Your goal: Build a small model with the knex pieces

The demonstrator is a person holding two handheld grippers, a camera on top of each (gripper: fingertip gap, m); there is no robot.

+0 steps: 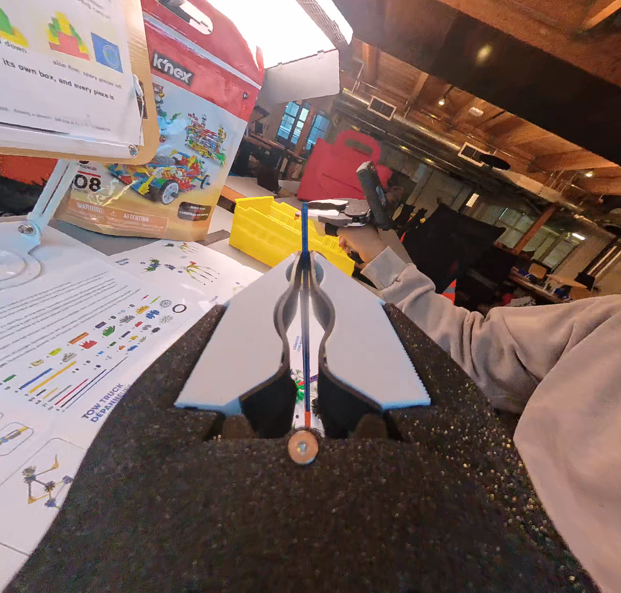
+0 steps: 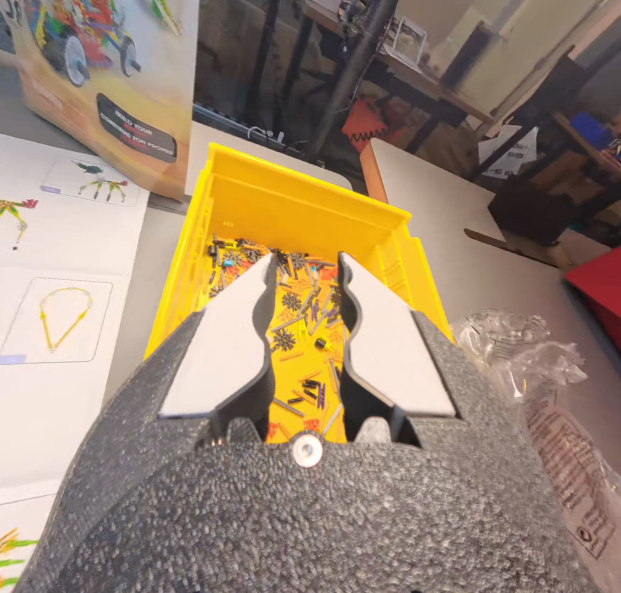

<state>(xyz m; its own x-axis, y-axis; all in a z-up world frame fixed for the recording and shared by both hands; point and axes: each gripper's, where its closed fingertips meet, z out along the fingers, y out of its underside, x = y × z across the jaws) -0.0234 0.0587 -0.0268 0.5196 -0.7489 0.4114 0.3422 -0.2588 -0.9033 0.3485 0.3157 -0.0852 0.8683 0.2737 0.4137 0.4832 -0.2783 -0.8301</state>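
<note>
Jaws of the left gripper, smooth grey plates on grainy black foam, pinch a thin blue rod above a glossy printed sheet. Right gripper jaws spread over a ribbed yellow plastic bin of small rods; crinkled clear bag beside it.
</note>
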